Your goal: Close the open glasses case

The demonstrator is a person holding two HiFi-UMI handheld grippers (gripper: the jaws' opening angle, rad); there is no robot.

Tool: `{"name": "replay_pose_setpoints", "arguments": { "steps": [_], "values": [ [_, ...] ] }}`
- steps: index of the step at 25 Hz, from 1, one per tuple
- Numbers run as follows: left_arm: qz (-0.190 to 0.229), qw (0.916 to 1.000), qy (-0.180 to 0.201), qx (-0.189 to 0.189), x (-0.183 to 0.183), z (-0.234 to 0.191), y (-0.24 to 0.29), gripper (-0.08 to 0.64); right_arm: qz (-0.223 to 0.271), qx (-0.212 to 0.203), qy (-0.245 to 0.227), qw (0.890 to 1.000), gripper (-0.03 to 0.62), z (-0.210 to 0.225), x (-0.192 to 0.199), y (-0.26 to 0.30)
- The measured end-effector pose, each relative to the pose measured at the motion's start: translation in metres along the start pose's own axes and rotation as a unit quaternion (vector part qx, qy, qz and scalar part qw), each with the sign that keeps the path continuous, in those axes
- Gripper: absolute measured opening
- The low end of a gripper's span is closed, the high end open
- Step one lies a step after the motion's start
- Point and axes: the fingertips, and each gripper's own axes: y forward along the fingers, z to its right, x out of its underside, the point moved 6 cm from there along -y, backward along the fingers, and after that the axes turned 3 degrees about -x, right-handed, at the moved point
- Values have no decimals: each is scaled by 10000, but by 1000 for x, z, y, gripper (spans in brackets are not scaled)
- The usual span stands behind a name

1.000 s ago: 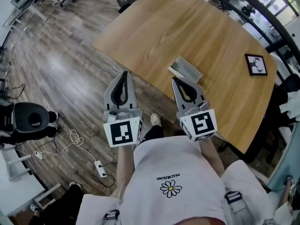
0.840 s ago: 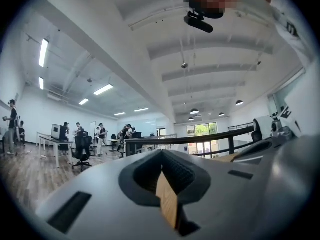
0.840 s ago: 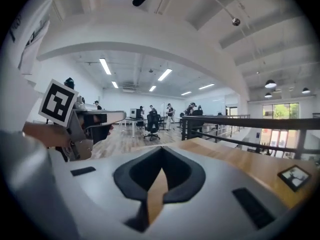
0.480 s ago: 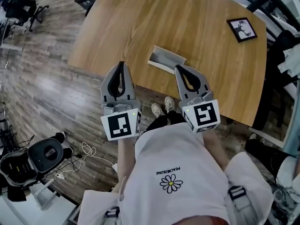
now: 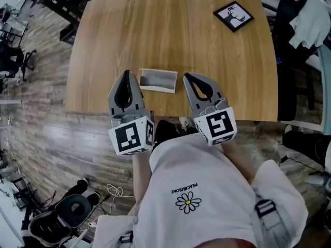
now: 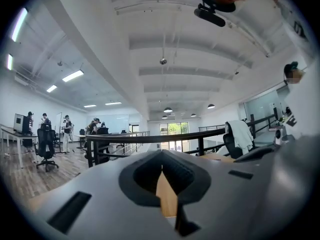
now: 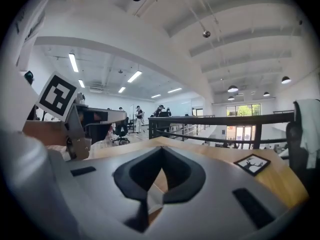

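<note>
An open grey glasses case lies near the front edge of the wooden table, its lid standing up on the near side. My left gripper is shut and empty, its tip just left of the case. My right gripper is shut and empty too, its tip just right of the case. In the left gripper view the jaws meet with only table wood showing behind them. Through the right gripper a pale strip of the case shows low down.
A black framed picture lies at the table's far right, also seen in the right gripper view. Chairs with clothing stand at the right. A railing and people at desks lie beyond the table. Wooden floor spreads to the left.
The view has swung round so that the table now lies square ahead. Both grippers have come forward to flank the case, which was farther beyond them before. Both stayed shut.
</note>
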Motion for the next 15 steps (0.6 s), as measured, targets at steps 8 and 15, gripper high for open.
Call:
{"name": "replay_pose_setpoints", "arguments": {
  "steps": [8,15],
  "values": [
    [24,9954,43,960,-10,30,45,17,9,946,173,9954,8,31,-1,-15],
    [-76,9893,-260,1430,-6,12,57,21,144,1398,-264,9897,8,15,-13,-2]
  ]
}}
